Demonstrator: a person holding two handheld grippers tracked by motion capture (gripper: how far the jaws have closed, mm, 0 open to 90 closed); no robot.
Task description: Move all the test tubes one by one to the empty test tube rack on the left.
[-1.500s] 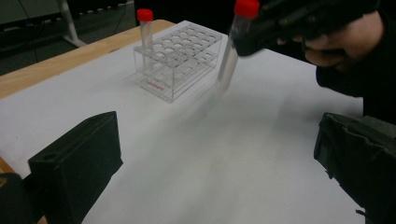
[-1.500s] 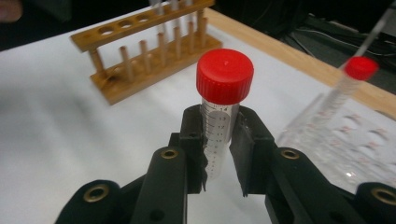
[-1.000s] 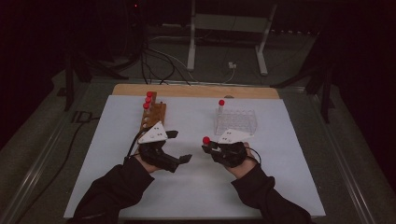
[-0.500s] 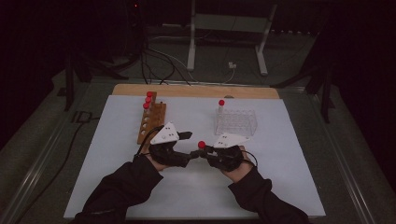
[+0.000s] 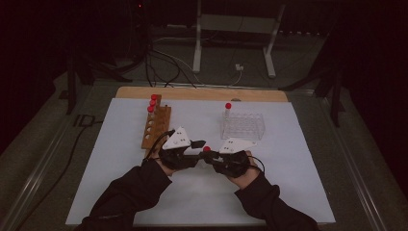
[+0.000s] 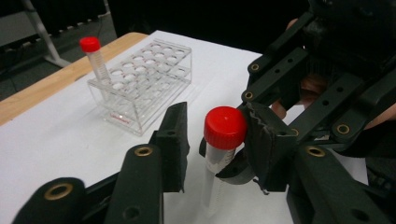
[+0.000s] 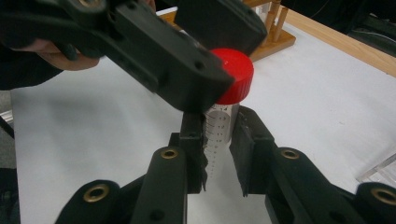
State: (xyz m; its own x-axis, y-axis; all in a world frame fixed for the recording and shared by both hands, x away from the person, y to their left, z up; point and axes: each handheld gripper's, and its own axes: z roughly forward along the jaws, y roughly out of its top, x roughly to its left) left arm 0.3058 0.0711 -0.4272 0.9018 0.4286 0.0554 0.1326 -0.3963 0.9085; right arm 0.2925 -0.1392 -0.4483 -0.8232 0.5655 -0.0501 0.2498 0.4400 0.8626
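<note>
The white table surface (image 5: 298,168) spans the scene, with a wooden board (image 5: 202,94) along its far edge. At far left stands the wooden rack (image 5: 156,126), three red-capped tubes (image 5: 152,102) upright in its far end. At far right stands the clear plastic rack (image 5: 243,126), one capped tube (image 5: 227,109) upright in its far left corner; nothing lies between this rack and my tools.

Near the middle of the table my two tools meet. My right gripper (image 7: 218,154) is clamped on the clear graduated body of the red-capped tube (image 7: 223,109), holding it upright above the table. My left gripper (image 6: 212,140) reaches in from the left, and its jaws have just been closing around the tube's red cap (image 6: 225,127): one pad lies against the cap's side, while the other stands just beside it, a narrow gap visible. In the right gripper view, the left gripper's jaw crosses in front of the cap, hiding part of it.
</note>
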